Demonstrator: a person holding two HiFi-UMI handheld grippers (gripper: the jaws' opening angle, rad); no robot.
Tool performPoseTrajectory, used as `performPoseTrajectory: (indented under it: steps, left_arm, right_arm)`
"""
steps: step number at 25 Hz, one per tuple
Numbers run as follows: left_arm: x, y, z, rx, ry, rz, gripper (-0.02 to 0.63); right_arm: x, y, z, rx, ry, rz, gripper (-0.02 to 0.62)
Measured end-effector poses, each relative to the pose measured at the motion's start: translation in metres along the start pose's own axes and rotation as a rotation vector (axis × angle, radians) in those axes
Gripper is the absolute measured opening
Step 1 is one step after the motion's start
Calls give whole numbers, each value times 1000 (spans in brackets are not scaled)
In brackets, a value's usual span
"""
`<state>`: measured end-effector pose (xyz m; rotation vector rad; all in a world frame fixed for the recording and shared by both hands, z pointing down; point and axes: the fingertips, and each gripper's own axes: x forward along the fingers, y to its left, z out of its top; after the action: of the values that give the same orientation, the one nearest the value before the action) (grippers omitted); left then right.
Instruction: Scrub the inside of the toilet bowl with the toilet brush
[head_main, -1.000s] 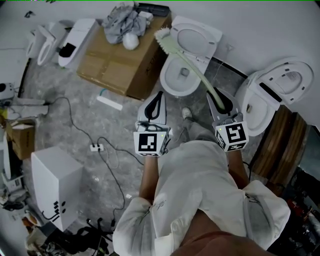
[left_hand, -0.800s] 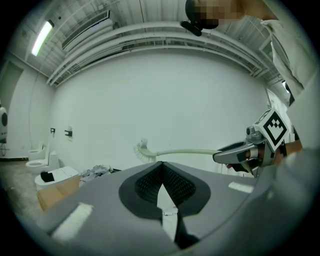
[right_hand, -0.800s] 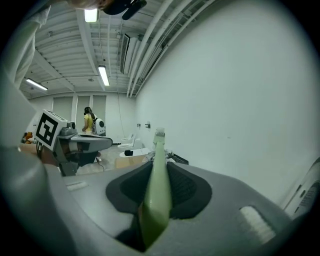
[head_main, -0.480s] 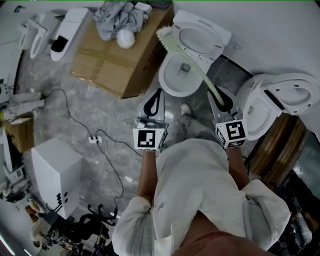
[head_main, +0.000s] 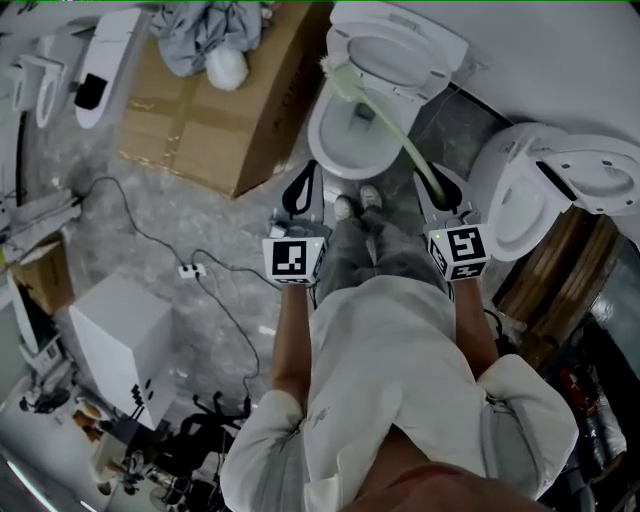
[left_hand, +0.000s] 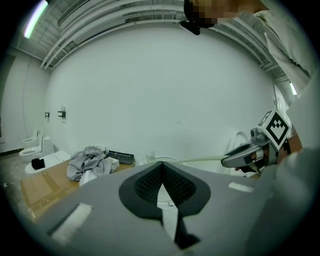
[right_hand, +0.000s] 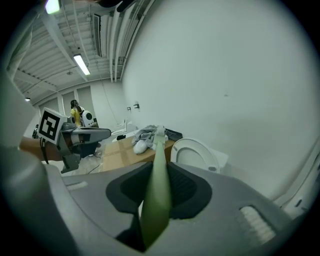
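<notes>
The right gripper (head_main: 437, 195) has its jaws clamped on the pale green handle of the toilet brush (head_main: 396, 137). The brush slants up and across the toilet (head_main: 328, 165), so the bristle head sits at the bowl's far left rim, by the hinge of the raised seat; whether it touches the porcelain cannot be told. The left gripper (head_main: 303, 192) hangs just short of the toilet's near left edge, jaws closed together with nothing between them. Room round the toilet is tight. A cardboard box (head_main: 200, 120) stands close against its left side, carrying a heap of grey cloth (head_main: 195, 30). A second toilet (head_main: 487, 190) stands near on its right, with only a strip of dark floor between. The person's shoes (head_main: 357, 204) are planted right at the toilet's front edge, between the two grippers. The freest ground lies to the near left of the toilet: a grey mottled floor (head_main: 120, 205) with a socket strip (head_main: 187, 270) lying on it and a white cabinet (head_main: 115, 340) further out. A plain white wall (left_hand: 165, 85) rises behind the toilet.
</notes>
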<state>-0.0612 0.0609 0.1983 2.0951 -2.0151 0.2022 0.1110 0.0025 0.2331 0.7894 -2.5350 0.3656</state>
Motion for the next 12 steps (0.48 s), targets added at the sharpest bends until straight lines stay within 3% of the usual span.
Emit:
performPoseTrajectory:
  steps: [12]
  left_arm:
    - [53, 35, -60, -20, 107, -122, 18]
  right_arm:
    - [65, 3, -46, 104, 56, -95, 94]
